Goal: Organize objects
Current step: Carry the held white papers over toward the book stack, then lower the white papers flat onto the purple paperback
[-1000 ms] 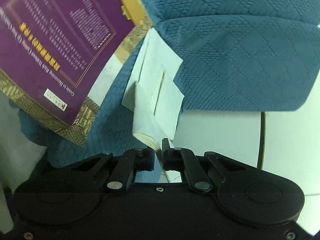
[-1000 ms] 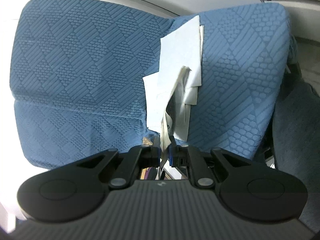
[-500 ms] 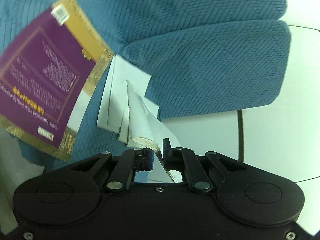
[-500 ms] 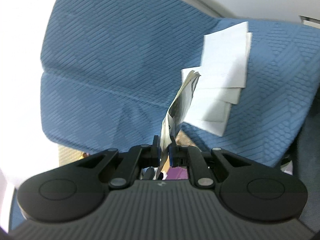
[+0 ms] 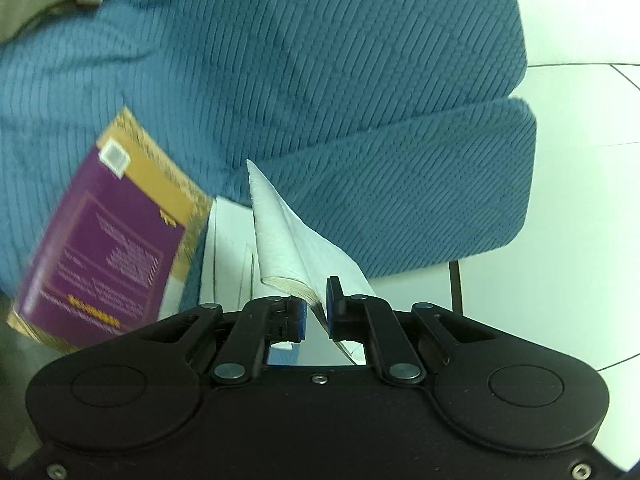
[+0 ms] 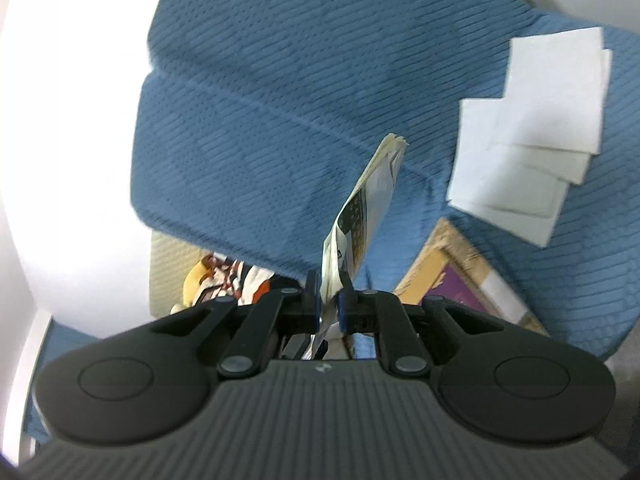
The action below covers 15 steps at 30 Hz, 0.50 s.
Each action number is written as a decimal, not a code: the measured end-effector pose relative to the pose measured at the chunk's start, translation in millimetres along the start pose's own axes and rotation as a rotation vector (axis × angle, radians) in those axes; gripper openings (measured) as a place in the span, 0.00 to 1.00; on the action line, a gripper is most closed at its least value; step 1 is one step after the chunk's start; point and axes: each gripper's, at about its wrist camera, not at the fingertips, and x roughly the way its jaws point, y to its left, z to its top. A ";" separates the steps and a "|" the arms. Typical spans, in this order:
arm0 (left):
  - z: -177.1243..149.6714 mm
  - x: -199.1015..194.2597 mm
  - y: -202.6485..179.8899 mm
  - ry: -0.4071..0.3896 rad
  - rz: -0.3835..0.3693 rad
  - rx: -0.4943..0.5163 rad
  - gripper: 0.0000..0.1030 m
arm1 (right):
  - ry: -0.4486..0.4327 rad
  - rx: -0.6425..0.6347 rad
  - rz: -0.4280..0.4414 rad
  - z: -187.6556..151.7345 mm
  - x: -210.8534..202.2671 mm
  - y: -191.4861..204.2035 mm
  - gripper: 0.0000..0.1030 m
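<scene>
My left gripper [image 5: 316, 312] is shut on the edge of a thin pale booklet [image 5: 280, 240], which stands up edge-on above a blue quilted seat [image 5: 360, 100]. A purple book with a gold border [image 5: 104, 248] lies on the seat to the left, with white sheets [image 5: 224, 256] beside it. My right gripper [image 6: 330, 304] is shut on a folded printed booklet [image 6: 368, 208] that sticks up from its jaws. In the right wrist view the white sheets [image 6: 528, 136] lie fanned out at the right, and the purple book [image 6: 460, 276] shows at lower right. Whether both grippers hold one booklet I cannot tell.
The blue seat cushion [image 6: 260, 120] fills most of both views. White tiled floor [image 5: 560, 200] and a dark chair leg [image 5: 454, 284] lie to its right. A colourful orange and white object [image 6: 224, 280] sits below the cushion's edge at lower left.
Both grippers have risen with their paper still clamped. The purple book and white sheets now look smaller and lower in the left view; in the right view the sheets slid right and the purple book appeared.
</scene>
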 end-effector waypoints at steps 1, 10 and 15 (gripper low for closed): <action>4.8 -6.4 1.3 -0.009 0.002 0.008 0.08 | 0.007 -0.005 0.006 -2.3 3.8 3.1 0.12; 35.3 -30.3 37.5 -0.010 0.040 0.026 0.08 | 0.095 -0.030 -0.002 -32.9 45.0 6.6 0.12; 37.4 -17.4 61.4 0.030 0.089 0.075 0.08 | 0.113 -0.031 -0.041 -44.3 59.6 -5.7 0.12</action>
